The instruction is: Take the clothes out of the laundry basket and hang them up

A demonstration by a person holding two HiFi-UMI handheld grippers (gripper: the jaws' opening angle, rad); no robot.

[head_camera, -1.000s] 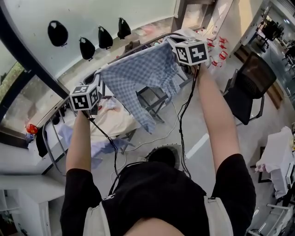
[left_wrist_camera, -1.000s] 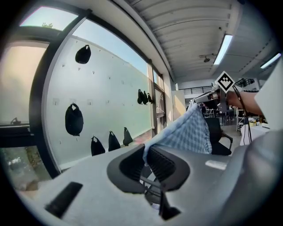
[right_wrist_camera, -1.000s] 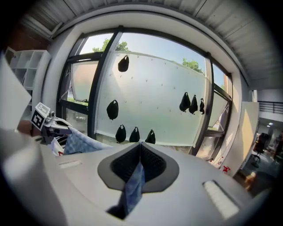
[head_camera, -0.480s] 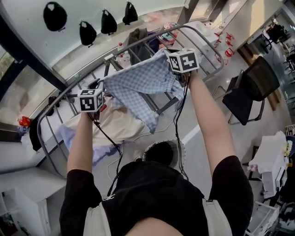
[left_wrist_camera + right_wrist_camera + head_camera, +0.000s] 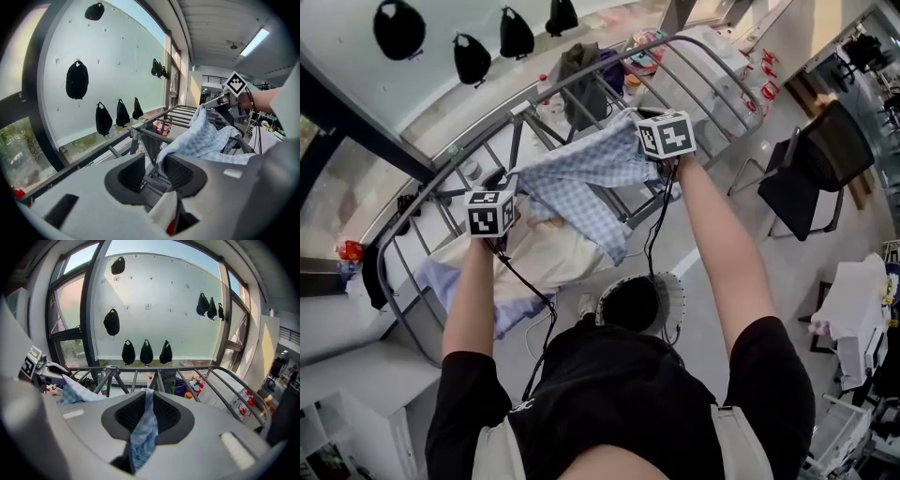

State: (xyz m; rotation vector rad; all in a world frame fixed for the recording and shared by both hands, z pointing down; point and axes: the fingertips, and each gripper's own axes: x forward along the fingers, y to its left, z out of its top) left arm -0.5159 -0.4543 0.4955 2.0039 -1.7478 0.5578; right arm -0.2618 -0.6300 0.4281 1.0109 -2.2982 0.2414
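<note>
Nearest me, below my arms, the round laundry basket (image 5: 677, 298) sits on the floor, just short of the near edge of the drying rack (image 5: 152, 136).

The only print I can pick out is the black-and-white square pattern on each gripper's cube; it has no letters I can read.

The left gripper (image 5: 153, 165) is at the rack's left part. Its jaws stand apart and have just been opening. A rack bar shows through the gap, and the blue checked shirt (image 5: 581, 178) lies over the tip of the right-hand jaw rather than being pinched.

The right gripper (image 5: 147, 404) is at the rack's middle. Its jaws are narrow and have just been easing open too, yet a strip of the shirt fills the slit with a pad against it on either side.

Between the two grippers the shirt is spread across the rack's bars, one tail drooping toward the near edge.

A cream garment (image 5: 539, 258) is draped on the near left part of the rack, with a pale blue one (image 5: 441, 281) beside it, further left. A dark garment (image 5: 577, 70) hangs at the far edge.

Beyond, black pouch-like shapes (image 5: 398, 28) are fixed to the window. A black chair (image 5: 811, 159) stands off to the right.
</note>
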